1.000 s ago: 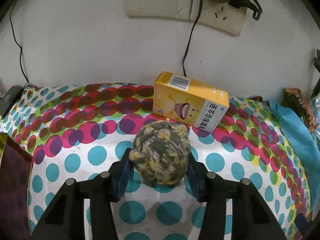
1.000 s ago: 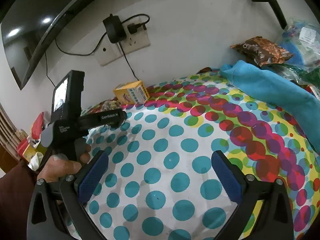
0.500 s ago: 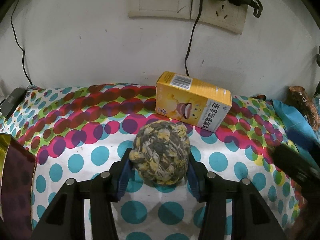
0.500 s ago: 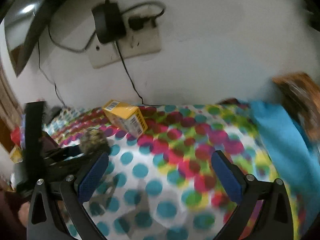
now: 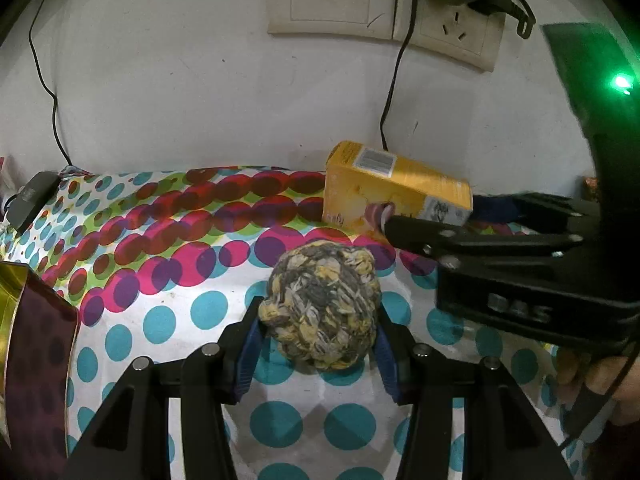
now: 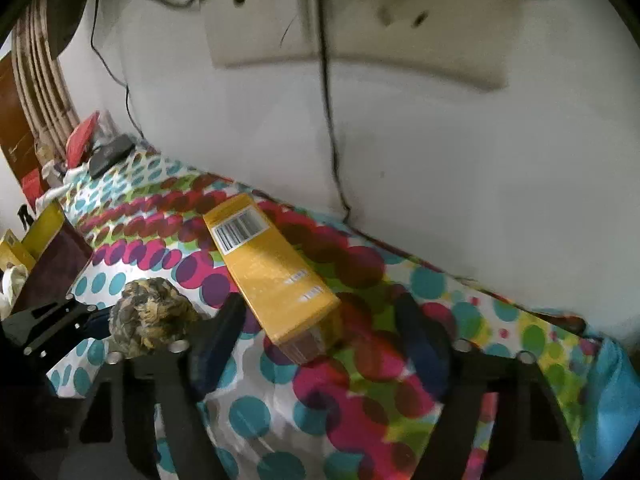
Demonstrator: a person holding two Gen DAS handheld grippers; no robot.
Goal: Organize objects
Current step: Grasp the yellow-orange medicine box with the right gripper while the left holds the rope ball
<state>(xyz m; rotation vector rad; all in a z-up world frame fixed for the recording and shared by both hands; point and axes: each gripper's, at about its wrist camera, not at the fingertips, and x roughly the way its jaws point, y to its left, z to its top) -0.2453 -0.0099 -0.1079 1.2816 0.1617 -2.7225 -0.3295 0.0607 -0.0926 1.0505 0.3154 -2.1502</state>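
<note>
A woven yellow-grey ball sits just above the dotted cloth, with my left gripper shut on it, blue pads pressing both sides. Behind it, near the wall, lies a yellow carton with a barcode on top. In the right wrist view the carton points its near end between the fingers of my right gripper. Those jaws are closing, and a gap still shows on each side of the carton. The ball and the left gripper's frame are at that view's lower left.
A dark maroon and gold box stands at the left edge. Wall sockets with a plugged charger and a hanging cable are above the carton. A blue cloth lies to the right, a black device at the far left.
My right gripper swung left across the cloth up to the yellow carton, rolled, and its jaws narrowed around the carton's end. It now shows in the left wrist view. The left gripper kept still with the ball.
</note>
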